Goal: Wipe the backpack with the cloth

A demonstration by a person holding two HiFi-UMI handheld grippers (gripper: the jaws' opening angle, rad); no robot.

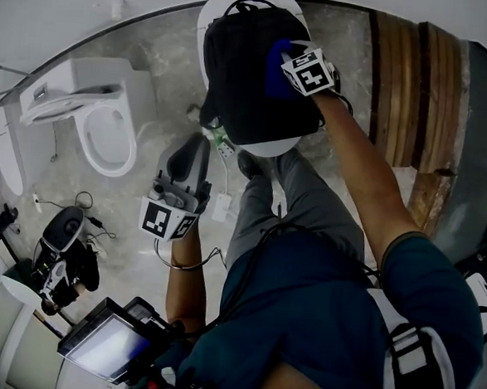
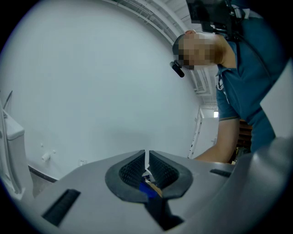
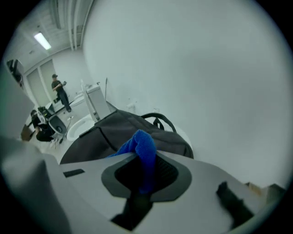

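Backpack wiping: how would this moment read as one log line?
right claw: shut on blue cloth | cloth: over black backpack | left claw: shut

Washroom with white toilet (image 1: 106,134)

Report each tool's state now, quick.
Left tool: shut, holding nothing.
Right tool: shut on the cloth.

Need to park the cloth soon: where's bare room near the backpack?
Bare floor between the toilet and the backpack. The white surface under it is nearly covered; gear and cables crowd the lower-left floor.
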